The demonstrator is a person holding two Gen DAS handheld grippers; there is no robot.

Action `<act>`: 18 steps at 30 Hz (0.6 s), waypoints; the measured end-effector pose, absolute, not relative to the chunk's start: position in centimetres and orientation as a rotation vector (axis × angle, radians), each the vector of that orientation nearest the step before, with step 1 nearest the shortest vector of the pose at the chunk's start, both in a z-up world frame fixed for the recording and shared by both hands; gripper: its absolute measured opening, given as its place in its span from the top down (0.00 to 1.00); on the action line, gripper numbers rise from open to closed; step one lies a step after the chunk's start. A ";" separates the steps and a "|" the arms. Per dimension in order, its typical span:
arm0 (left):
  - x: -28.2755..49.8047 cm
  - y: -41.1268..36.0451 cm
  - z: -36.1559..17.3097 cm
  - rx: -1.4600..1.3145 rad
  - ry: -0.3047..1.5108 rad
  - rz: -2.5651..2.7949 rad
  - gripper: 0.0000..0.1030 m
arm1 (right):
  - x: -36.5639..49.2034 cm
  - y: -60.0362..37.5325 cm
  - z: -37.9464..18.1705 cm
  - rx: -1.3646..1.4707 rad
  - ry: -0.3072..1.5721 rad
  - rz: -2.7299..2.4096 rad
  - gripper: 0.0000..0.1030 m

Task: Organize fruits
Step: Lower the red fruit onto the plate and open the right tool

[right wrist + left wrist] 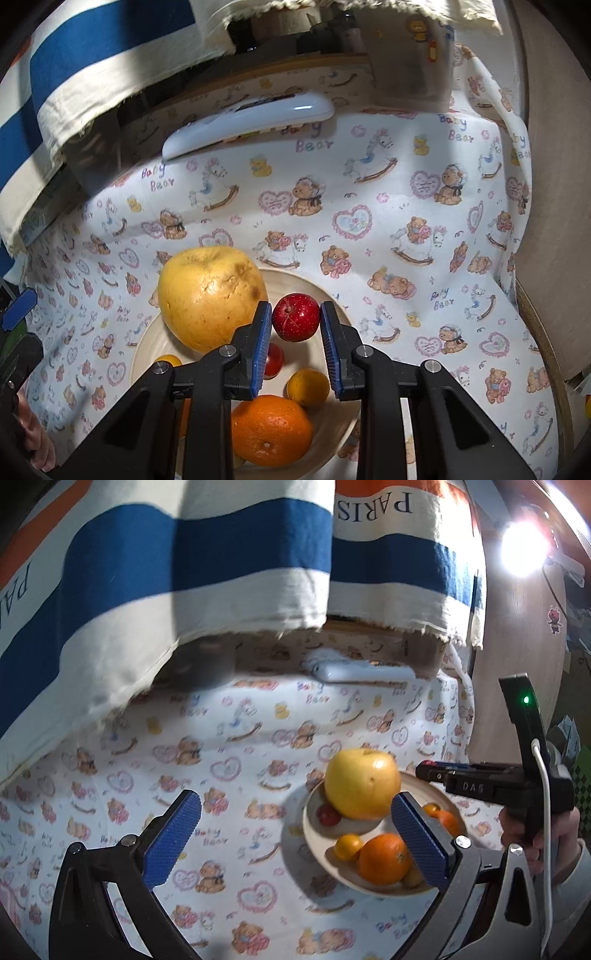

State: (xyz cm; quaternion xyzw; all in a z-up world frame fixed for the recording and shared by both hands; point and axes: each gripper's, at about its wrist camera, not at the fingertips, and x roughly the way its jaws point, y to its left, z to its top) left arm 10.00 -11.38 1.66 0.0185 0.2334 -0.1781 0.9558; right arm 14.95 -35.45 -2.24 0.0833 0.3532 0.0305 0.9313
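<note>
Nearest us, our right gripper [295, 317] clamps a small red apple [295, 316] between its blue pads, just above the bowl [142, 354]. Our left gripper [295, 834] stands wide open with nothing between its fingers, beside the bowl on its left in the left wrist view.

In the bowl we see a big yellow apple [210, 295] leaning on the far left rim, a large orange [271, 430] at the near side, a small yellow citrus [308, 387] touching it, and a red fruit [275, 360] partly hidden behind our right gripper's left finger.

The bowl sits on a cloth [369, 177] printed with bears. A white remote [251, 123] lies at the far edge, well apart from the bowl, under a hanging striped towel [184, 572].
</note>
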 end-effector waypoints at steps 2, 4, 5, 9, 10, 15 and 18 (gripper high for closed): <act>9.9 -10.9 0.5 0.045 0.473 -0.354 0.01 | 15.1 -35.2 -2.7 0.160 0.735 0.058 0.73; 9.9 -10.3 -0.5 0.034 0.460 -0.325 0.01 | 15.3 -35.1 -3.1 0.154 0.745 0.052 0.73; 10.2 -10.3 -0.9 0.035 0.474 -0.318 0.01 | 15.4 -35.0 -3.3 0.150 0.753 0.050 0.73; 10.6 -9.8 -1.4 0.029 0.479 -0.290 0.01 | 15.8 -34.7 -4.1 0.127 0.778 0.043 0.73; 10.5 -9.6 -1.4 0.017 0.480 -0.290 0.01 | 15.8 -34.6 -4.2 0.120 0.780 0.039 0.73; 10.4 -9.3 -1.5 0.007 0.477 -0.267 0.01 | 15.8 -34.5 -4.2 0.113 0.781 0.029 0.73; 10.5 -9.1 -1.6 -0.003 0.484 -0.263 0.01 | 15.7 -34.5 -4.1 0.127 0.786 0.041 0.73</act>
